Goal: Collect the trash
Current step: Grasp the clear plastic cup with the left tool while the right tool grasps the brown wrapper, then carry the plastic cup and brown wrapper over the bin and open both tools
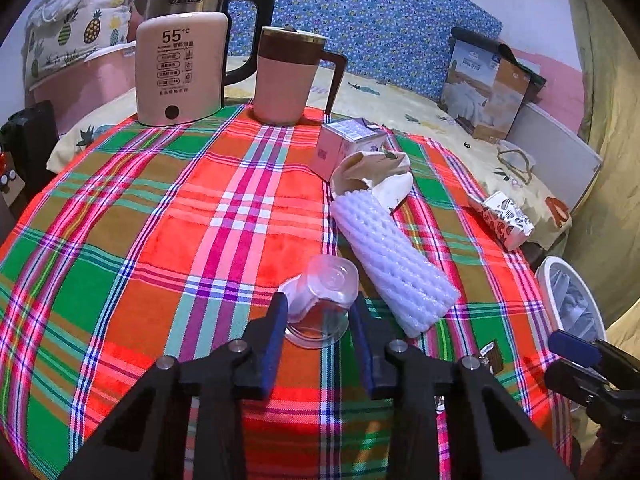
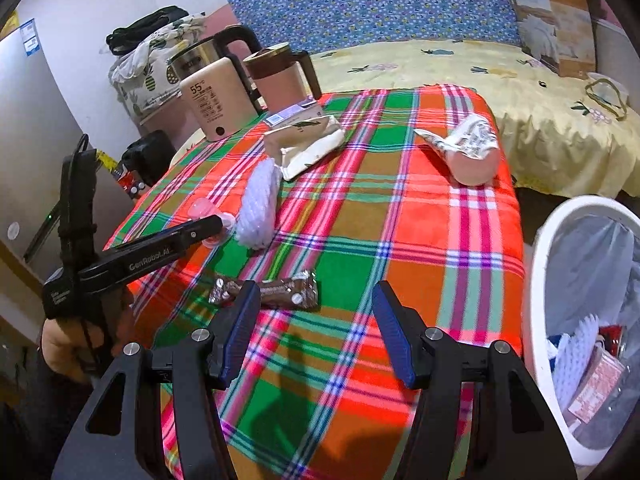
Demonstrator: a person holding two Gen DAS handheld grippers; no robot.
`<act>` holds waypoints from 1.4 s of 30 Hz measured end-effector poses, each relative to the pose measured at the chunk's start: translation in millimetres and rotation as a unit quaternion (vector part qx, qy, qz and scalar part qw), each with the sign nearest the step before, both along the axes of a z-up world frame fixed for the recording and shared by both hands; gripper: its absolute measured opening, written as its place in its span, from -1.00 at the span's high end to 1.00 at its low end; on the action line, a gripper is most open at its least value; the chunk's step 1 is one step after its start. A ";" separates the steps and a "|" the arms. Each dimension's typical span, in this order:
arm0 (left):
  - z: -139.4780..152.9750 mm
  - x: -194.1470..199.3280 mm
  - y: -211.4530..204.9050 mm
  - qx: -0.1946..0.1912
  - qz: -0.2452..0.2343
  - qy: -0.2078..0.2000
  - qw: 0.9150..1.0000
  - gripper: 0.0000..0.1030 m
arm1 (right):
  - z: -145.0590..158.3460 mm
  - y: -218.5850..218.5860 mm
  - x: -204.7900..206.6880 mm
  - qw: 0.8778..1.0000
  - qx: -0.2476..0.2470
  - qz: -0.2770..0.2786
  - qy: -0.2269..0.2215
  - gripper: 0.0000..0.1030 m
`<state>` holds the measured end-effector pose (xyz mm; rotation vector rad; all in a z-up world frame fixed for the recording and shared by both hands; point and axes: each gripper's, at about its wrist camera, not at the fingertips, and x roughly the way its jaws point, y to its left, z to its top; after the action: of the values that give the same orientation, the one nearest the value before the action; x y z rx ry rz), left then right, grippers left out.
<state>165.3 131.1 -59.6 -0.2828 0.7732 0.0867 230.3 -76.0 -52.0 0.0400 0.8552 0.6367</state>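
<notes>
Clutter on plaid bench [image 1: 160, 220]: left tongs [image 1: 320, 312] clamped on clear plastic cup [image 1: 320, 300], foam net sleeve [image 1: 392, 264] touching its right side. Right tongs [image 2: 316, 300] apart, brown wrapper [image 2: 280, 290] just beyond. Bin [image 2: 540, 280] at right; kettle [image 1: 180, 68], mug [image 1: 284, 76] far.

A bright red, green and pink plaid cloth [image 1: 140, 220] covers the surface. Behind it stands a bed with a pale yellow pineapple-print sheet [image 2: 440, 64], a blue floral headboard [image 1: 360, 20] and white walls [image 2: 100, 8]. A grey fridge [image 2: 28, 120] stands at the left.
</notes>
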 end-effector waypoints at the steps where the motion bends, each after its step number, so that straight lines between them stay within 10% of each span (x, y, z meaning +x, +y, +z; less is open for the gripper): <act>1: 0.9 -1.9 0.3 0.001 0.000 -0.003 1.000 0.39 | 0.3 4.3 1.0 1.000 -0.002 0.004 -0.002 -0.16; 32: 1.0 -42.8 31.3 -0.021 0.018 -0.014 1.000 0.39 | -21.8 86.0 -5.7 0.966 -0.132 0.215 -0.063 -0.16; 42: 2.5 -48.5 32.5 -0.019 0.020 -0.014 1.000 0.39 | -20.2 79.7 -18.1 0.970 -0.125 0.198 -0.065 0.47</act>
<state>116.8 163.6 -57.1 -0.3339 0.7415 0.1054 212.3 3.7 -72.2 -0.4052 0.8163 0.8885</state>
